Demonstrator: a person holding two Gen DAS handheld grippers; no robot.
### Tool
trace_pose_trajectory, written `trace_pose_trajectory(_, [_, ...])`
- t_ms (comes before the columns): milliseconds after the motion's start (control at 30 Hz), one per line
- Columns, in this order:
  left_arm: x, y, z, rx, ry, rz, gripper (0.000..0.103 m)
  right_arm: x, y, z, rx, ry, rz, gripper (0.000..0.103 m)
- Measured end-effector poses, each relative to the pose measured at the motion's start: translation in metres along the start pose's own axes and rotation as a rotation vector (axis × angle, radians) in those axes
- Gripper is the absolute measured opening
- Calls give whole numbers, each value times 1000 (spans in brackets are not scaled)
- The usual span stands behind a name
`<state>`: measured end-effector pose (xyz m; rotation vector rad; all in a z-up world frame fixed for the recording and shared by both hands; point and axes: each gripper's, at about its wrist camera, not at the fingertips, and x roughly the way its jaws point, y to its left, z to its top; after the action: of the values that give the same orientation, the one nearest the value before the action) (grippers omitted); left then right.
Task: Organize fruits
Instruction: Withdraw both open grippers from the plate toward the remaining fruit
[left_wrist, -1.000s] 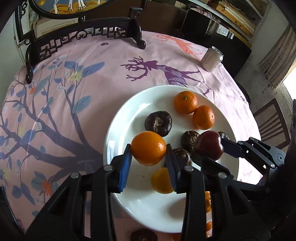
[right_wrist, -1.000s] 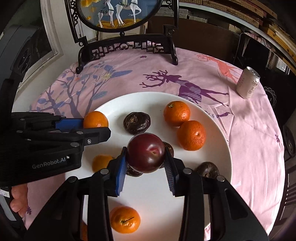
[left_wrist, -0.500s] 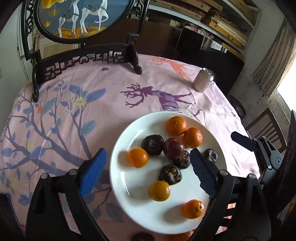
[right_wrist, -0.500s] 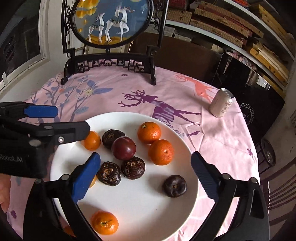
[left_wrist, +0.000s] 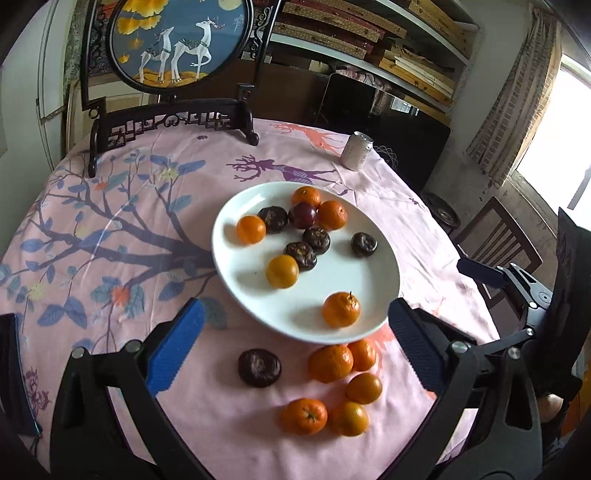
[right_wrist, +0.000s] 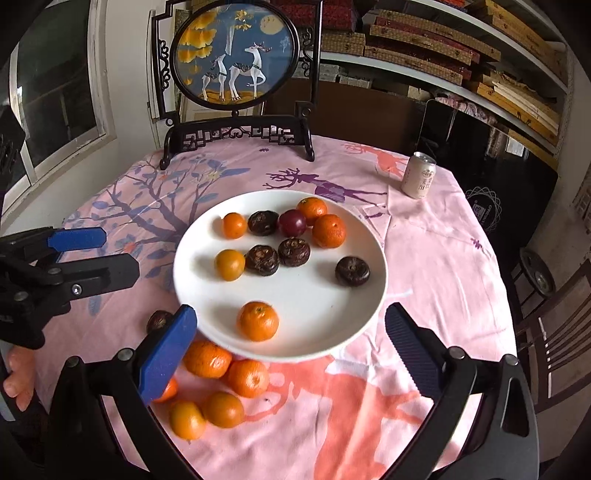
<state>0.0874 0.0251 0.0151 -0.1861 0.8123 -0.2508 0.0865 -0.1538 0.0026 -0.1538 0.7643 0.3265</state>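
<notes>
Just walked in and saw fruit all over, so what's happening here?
A person with two handheld grippers is sorting fruit onto a white plate. Both the left gripper and right gripper are open and empty, above the near table edge. The plate holds oranges, dark wrinkled fruits and a plum; several oranges and one dark fruit lie on the tablecloth.

Plate (left_wrist: 380, 258) just ahead of the fingers (left_wrist: 173, 347) looks glossy white ceramic, counter cloth (left_wrist: 110, 221) under them matt printed fabric w/ creases, finger pads ribbed blue plastic, dark fruits (left_wrist: 300, 254) wrinkly, oranges (left_wrist: 341, 309) dimpled.
</notes>
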Motion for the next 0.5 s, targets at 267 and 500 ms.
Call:
trace_pose_trajectory(267, [-10,23,-66,-38,36,103,101,-20,21,-61,51,46,24,102])
trace_pose_trajectory(500, [-11,38,-89,-67,65,123,101,-9,22,-76,106,77,43,80])
